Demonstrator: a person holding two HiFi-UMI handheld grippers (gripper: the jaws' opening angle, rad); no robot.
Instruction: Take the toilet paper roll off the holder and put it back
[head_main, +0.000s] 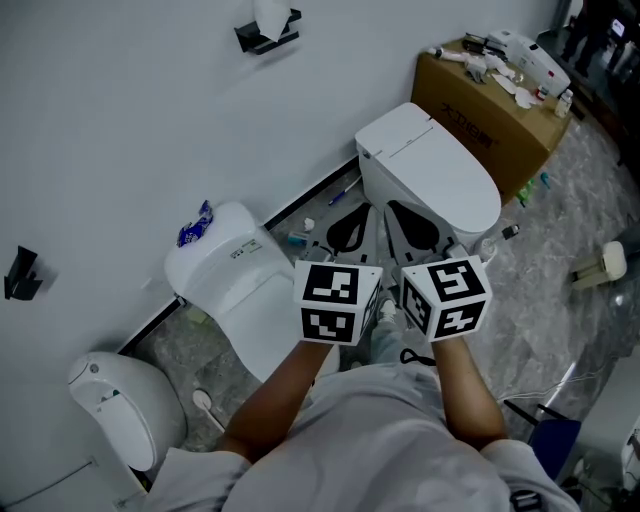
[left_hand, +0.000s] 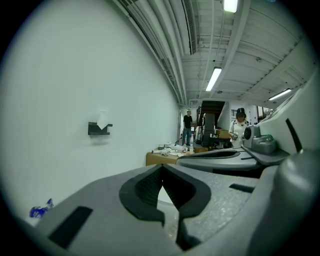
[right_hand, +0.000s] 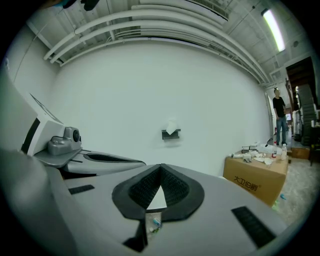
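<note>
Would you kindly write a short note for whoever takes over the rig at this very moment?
Left gripper: shut, nothing in it.
Right gripper: shut, nothing in it.
Both are held side by side near the white toilet, pointing toward the wall.
Toilet paper roll: sitting in the black holder on the wall, well away from both grippers.
Done: nothing that shows; the roll is untouched.
Left: bring a gripper to the holder, open it, take the roll off, then set it back in the holder.
</note>
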